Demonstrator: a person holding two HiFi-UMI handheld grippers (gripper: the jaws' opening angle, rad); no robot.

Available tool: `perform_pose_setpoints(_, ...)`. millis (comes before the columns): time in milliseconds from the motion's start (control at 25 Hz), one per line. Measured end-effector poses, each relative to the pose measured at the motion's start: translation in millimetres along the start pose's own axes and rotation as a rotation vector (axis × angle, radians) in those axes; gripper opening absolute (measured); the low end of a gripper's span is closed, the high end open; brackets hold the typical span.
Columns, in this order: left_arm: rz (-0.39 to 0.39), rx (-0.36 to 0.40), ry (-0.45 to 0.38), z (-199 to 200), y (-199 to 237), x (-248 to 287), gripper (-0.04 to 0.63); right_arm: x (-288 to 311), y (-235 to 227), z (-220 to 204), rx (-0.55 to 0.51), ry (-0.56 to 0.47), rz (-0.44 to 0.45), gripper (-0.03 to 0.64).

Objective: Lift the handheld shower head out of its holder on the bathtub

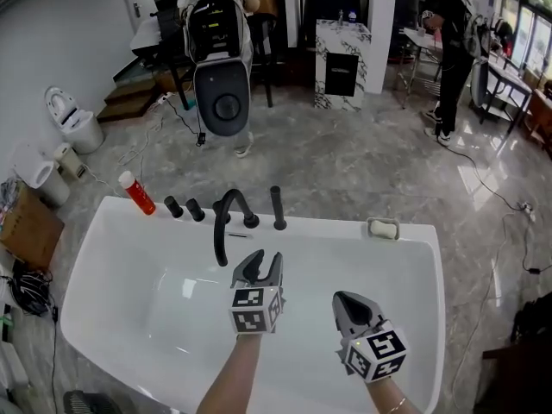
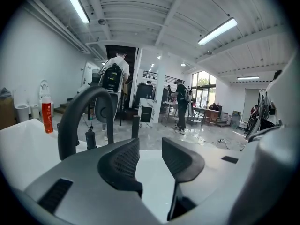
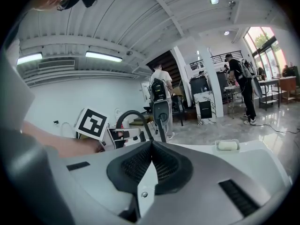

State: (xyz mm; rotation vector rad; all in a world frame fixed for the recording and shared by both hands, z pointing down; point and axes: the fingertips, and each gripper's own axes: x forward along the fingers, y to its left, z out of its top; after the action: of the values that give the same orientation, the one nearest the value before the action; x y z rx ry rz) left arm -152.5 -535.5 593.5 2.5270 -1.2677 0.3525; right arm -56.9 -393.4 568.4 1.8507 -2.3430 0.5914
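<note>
not started yet: the handheld shower head (image 1: 278, 207) stands upright in its holder on the far rim of the bathtub (image 1: 328, 228), just right of the black spout (image 1: 226, 221); your left gripper (image 1: 263, 262) hangs over the basin near it, jaws apart, nothing btwn them; right gripper (image 1: 347, 302) has jaws together, empty; grab + lift all left. open room above the basin; mind the spout on the left; soap dish (image 1: 383, 228) is well apart on the right.
</note>
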Motion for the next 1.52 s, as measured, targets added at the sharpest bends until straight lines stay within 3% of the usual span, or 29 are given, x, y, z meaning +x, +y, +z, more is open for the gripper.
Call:
perform_pose_setpoints(600,0.023,0.012,0.055,-51,49,171,0.204,91,-94,-52,0.006,0.042,-0.067,0.006)
perform_pose_setpoints(1120,0.032,0.009,0.099,-77,68,243,0.221,135,-104,-76,0.027,0.051,-0.057,0.006)
perform_pose_setpoints(1520,0.029,0.055,0.129,-91,72,288,0.224,151,-128,-96,0.02,0.058,-0.068,0.007)
